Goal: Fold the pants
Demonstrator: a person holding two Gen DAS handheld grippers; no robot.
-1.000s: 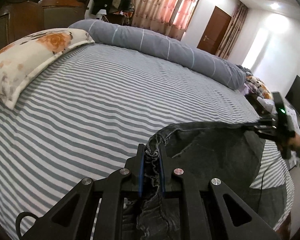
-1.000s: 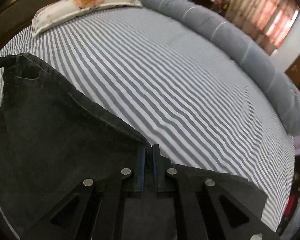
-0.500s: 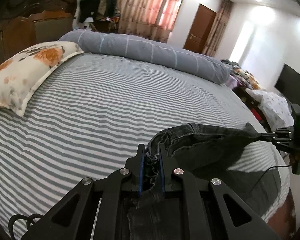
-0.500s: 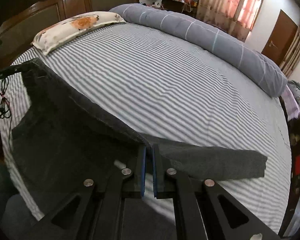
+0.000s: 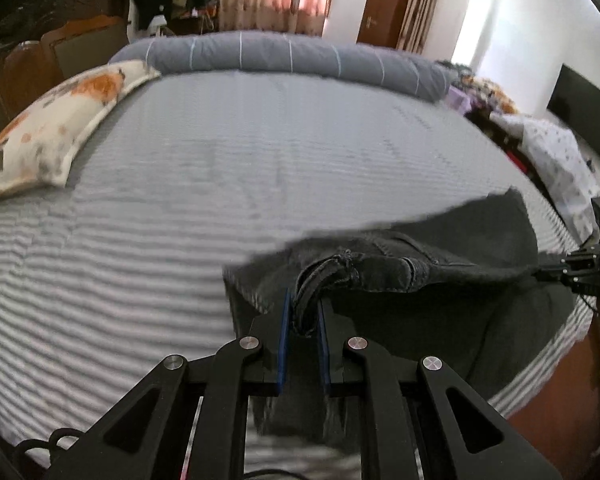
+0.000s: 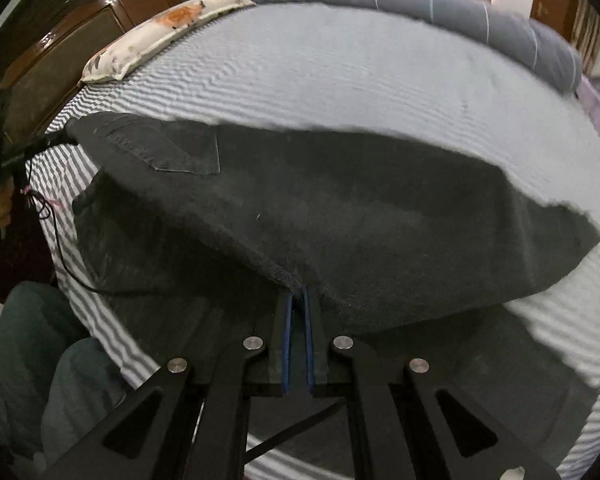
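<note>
Dark grey denim pants hang stretched in the air above the striped bed, held at both ends. My left gripper is shut on the bunched waistband. My right gripper is shut on the pants' edge; it also shows at the far right of the left wrist view. In the right wrist view the pants spread wide, back pocket up, with one leg end flaring out to the right over the bed.
A floral pillow lies at the bed's left, a rolled grey duvet along the far side. A wooden headboard stands on the left. The person's legs are by the bed's near edge, and clutter is on the right.
Both grippers have lifted and swung the pants forward over the bed. The fabric has billowed out and the free leg end has flown farther across the mattress. The views are motion-blurred.
</note>
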